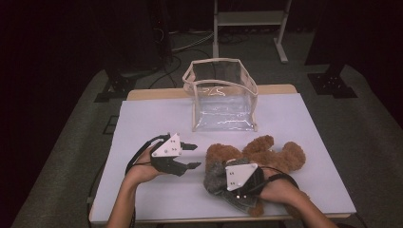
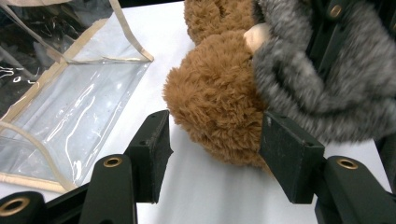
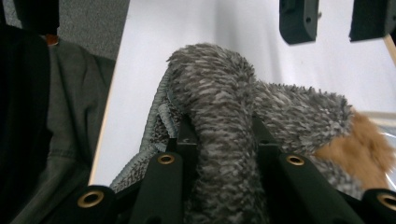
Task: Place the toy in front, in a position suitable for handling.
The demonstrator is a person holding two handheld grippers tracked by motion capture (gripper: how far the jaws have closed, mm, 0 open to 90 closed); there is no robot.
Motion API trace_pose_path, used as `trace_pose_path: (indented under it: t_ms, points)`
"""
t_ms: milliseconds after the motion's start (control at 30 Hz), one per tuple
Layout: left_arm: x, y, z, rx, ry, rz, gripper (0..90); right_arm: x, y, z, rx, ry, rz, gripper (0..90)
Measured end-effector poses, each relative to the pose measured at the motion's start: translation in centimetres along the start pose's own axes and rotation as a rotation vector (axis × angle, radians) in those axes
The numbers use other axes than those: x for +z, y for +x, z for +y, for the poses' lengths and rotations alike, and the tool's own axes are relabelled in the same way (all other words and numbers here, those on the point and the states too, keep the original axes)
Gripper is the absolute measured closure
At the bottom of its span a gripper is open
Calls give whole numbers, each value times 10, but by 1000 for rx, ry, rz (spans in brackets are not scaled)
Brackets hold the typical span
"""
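A brown teddy bear (image 1: 268, 151) lies on the white table cover (image 1: 152, 116) at front right, wearing a fuzzy grey garment (image 1: 215, 176). My right gripper (image 1: 217, 184) is shut on a fold of that grey garment (image 3: 219, 93), its jaws pinching the fabric from both sides (image 3: 223, 135). My left gripper (image 1: 196, 156) stands open just left of the bear's head. In the left gripper view its jaws (image 2: 218, 140) frame the brown head (image 2: 215, 98) without pressing on it. A clear plastic bag with beige trim (image 1: 223, 95) stands upright behind the bear, its mouth open upward.
The clear bag (image 2: 70, 107) lies close to the left gripper's left jaw. A white metal stand (image 1: 247, 19) and dark equipment legs stand on the carpet beyond the table. The person's dark clothing (image 3: 56, 130) is at the table's near edge.
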State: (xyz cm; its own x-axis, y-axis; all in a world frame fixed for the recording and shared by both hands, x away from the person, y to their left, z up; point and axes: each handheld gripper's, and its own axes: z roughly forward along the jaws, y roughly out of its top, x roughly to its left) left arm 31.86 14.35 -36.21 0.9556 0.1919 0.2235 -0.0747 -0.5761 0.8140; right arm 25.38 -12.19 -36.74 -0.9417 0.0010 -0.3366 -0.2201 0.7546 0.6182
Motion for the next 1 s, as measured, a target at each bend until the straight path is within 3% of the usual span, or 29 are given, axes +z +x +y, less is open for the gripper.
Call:
trace_pose_path:
  t_ms: [167, 300, 333, 467, 600, 633, 667, 700, 767, 967, 1000]
  points:
    - [0, 0, 1, 2, -3, 3, 421, -3, 0, 0, 5, -2, 0, 711]
    - [-1, 0, 0, -2, -6, -1, 412, 14, -2, 10, -8, -8, 13, 711]
    - [0, 0, -1, -1, -4, -3, 409, 26, -2, 15, -24, 2, 27, 711]
    - [-1, 1, -3, -8, -1, -5, 405, 31, -2, 13, -36, 29, 37, 711]
    - [-4, 0, -3, -11, -5, 0, 403, 13, 1, 2, -20, 33, 40, 709]
    - [-4, 0, -2, -7, -3, -1, 403, 0, 3, -4, -10, 36, 38, 710]
    - [-4, -1, -2, -4, -5, -1, 403, 0, 3, -4, -10, 36, 38, 710]
    - [-4, -1, -1, -5, -6, -2, 401, -11, 3, -8, 9, 23, 29, 710]
    - [-3, -2, 0, -3, -3, -4, 400, -16, -1, -8, 23, 5, 17, 710]
    - [-5, 0, -1, -1, -9, 0, 399, 5, -8, 7, 6, -14, 19, 709]
    - [-5, 0, -2, -4, -9, 0, 398, 17, -7, 8, -12, 7, 26, 709]
